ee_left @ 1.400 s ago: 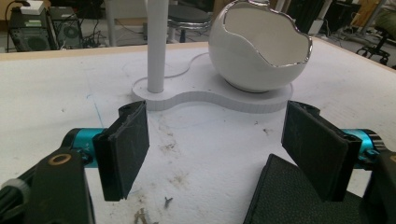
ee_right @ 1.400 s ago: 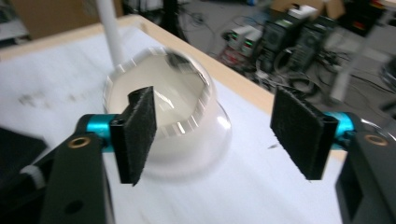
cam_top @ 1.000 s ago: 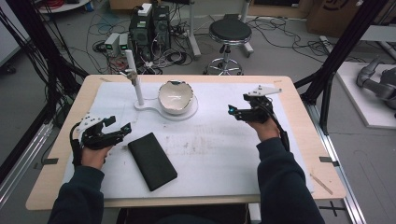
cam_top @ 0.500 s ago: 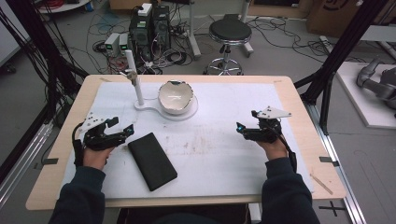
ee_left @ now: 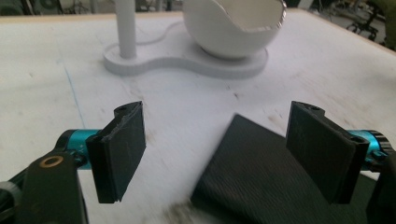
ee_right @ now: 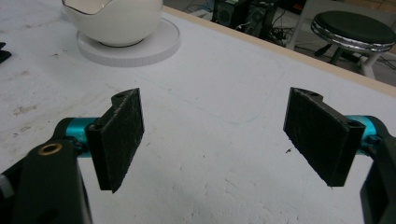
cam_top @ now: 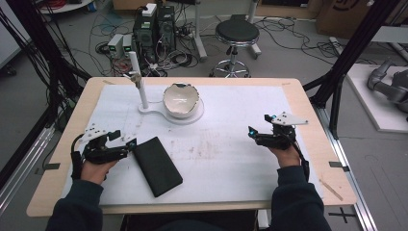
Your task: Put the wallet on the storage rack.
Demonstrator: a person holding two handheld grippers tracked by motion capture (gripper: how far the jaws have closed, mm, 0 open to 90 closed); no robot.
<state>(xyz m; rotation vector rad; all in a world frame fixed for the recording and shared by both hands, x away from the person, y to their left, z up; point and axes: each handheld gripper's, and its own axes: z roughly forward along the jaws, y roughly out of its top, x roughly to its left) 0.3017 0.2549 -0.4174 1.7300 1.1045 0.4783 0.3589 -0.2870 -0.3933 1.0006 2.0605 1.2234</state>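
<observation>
The person is sitting at the near side of the table (cam_top: 308, 96), w/ one gripper in each hand. The left gripper (cam_top: 126, 144) is resting low over the white mat at the left side, and its tips are pointing toward the black flat case (cam_top: 157, 165), which is lying just beside them. In the left gripper view the jaws are standing wide apart; they have just been opening. One corner of the black flat case (ee_left: 261, 172) is reaching into the gap between them, nearer to the right jaw, but the pads are not pressing on it. I cannot tell if the right pad is touching the case edge.

The case is lying flat on the mat, turned diagonal, in the near-left part of the table, well apart from the white bowl (cam_top: 181, 99). This bowl, w/ a broken-looking jagged rim, is sitting on a white base plate (cam_top: 153, 109) at the far middle, and a white post (cam_top: 138, 79) is rising from the same plate just beside it.

The right gripper (cam_top: 254, 132) is hanging low over the mat at the right side, well apart from the case. Its jaws are also standing wide apart, w/ only the bare mat between them. Behind the table a black stool (cam_top: 236, 32) is standing on the floor.
</observation>
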